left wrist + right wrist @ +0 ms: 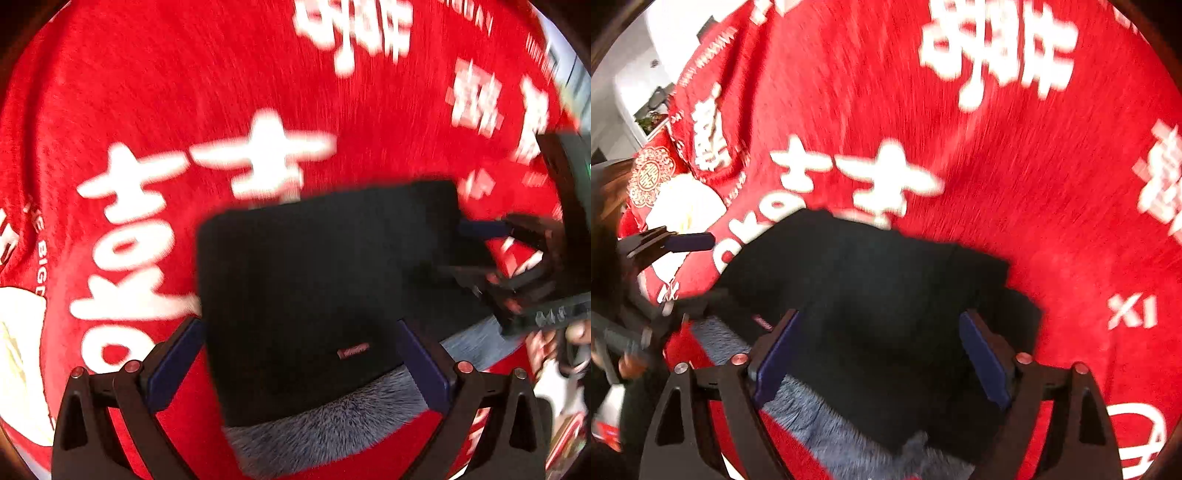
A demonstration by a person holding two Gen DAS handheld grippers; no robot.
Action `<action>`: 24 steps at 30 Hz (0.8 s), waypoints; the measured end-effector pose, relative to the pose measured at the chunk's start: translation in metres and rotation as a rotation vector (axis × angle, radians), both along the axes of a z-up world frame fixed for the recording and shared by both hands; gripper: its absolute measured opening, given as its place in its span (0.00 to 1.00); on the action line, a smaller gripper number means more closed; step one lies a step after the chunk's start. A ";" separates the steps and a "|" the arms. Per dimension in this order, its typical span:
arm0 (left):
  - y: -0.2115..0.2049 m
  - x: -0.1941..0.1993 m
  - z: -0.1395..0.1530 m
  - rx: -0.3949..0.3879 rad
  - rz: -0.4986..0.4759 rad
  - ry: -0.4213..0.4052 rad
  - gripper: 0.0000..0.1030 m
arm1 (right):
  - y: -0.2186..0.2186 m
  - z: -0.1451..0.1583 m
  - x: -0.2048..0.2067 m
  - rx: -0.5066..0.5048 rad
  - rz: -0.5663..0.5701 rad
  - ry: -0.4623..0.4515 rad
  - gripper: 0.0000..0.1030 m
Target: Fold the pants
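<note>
The black pants (314, 277) lie folded into a rough rectangle on the red blanket (184, 92). A grey fuzzy lining (325, 417) shows along their near edge, and a small red label (352, 350) sits just above it. My left gripper (301, 363) hovers over that near edge, open, its blue pads (177, 362) on either side of the fabric and not pinching it. My right gripper (881, 354) stands open above the pants (879, 277) in the same way. Each gripper also shows in the other's view: the right gripper (476, 251) at the pants' right end, the left gripper (698, 269) at their left end.
The red blanket (1034, 184) with large white characters covers the whole surface. A white cushion (18, 350) lies at the left, and a red cushion with a gold pattern (650, 173) lies beyond it. White furniture (639, 92) stands at the far left. A hand (576, 332) holds the right gripper.
</note>
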State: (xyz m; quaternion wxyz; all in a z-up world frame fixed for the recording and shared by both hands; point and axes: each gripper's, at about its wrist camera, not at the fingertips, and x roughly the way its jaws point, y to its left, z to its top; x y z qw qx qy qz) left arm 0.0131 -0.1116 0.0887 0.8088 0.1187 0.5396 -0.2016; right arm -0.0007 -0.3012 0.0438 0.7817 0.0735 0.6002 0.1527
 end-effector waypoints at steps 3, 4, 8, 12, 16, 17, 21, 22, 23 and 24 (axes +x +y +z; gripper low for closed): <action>-0.011 -0.009 -0.011 0.098 -0.003 -0.064 1.00 | -0.005 -0.009 -0.001 -0.002 -0.054 0.018 0.87; -0.010 -0.010 -0.008 0.085 0.000 -0.067 1.00 | -0.009 0.001 -0.008 -0.001 -0.088 0.010 0.87; -0.007 -0.019 0.011 0.042 0.030 -0.097 1.00 | -0.018 0.045 -0.039 -0.139 -0.215 -0.084 0.93; -0.011 -0.034 0.023 0.064 0.057 -0.158 1.00 | -0.014 0.074 -0.060 -0.268 -0.300 -0.115 1.00; -0.011 -0.046 0.034 0.011 0.055 -0.164 1.00 | 0.001 0.082 -0.065 -0.345 -0.279 -0.110 1.00; -0.010 -0.048 0.036 -0.005 0.060 -0.163 1.00 | 0.003 0.084 -0.069 -0.363 -0.277 -0.109 1.00; -0.002 -0.053 0.034 -0.032 0.090 -0.113 1.00 | 0.006 0.081 -0.081 -0.345 -0.278 -0.080 1.00; -0.001 -0.054 0.031 -0.022 0.099 -0.105 1.00 | 0.007 0.079 -0.084 -0.345 -0.282 -0.075 1.00; 0.002 -0.057 0.028 0.002 0.122 -0.116 1.00 | 0.008 0.078 -0.087 -0.349 -0.282 -0.070 1.00; 0.003 -0.060 0.028 0.014 0.133 -0.130 1.00 | 0.009 0.077 -0.090 -0.353 -0.279 -0.060 1.00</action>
